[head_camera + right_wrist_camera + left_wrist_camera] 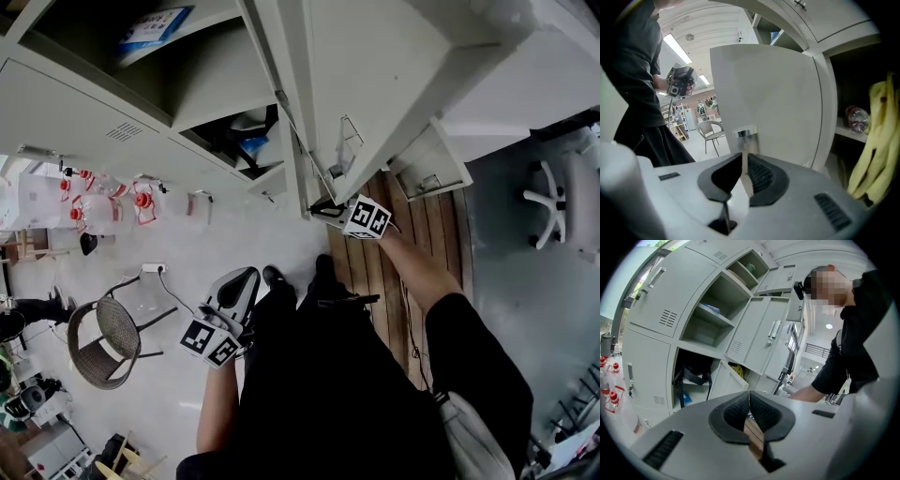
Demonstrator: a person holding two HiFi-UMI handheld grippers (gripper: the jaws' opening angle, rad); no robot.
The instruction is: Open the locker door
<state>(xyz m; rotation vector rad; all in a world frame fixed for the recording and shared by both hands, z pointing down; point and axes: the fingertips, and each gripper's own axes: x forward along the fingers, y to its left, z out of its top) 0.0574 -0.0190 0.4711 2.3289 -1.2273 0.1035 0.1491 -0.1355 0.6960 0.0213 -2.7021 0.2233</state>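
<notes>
The right gripper (744, 158) grasps the thin chrome handle (746, 134) of the pale grey metal locker door (764, 89).
The door fills the middle of the right gripper view, swung open from a dark compartment (865, 79) at frame right. The left gripper (750, 399), bottom centre of its own view, is clenched on nothing.

2 grippers (L gripper (750, 404), R gripper (744, 165)), 1 wicker chair (111, 339), 1 banana bunch (874, 140), 1 bottle (857, 119)

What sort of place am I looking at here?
Likely a locker area in a workshop or lab: a wall of grey metal lockers, bananas stored in one, a wicker chair nearby.
</notes>
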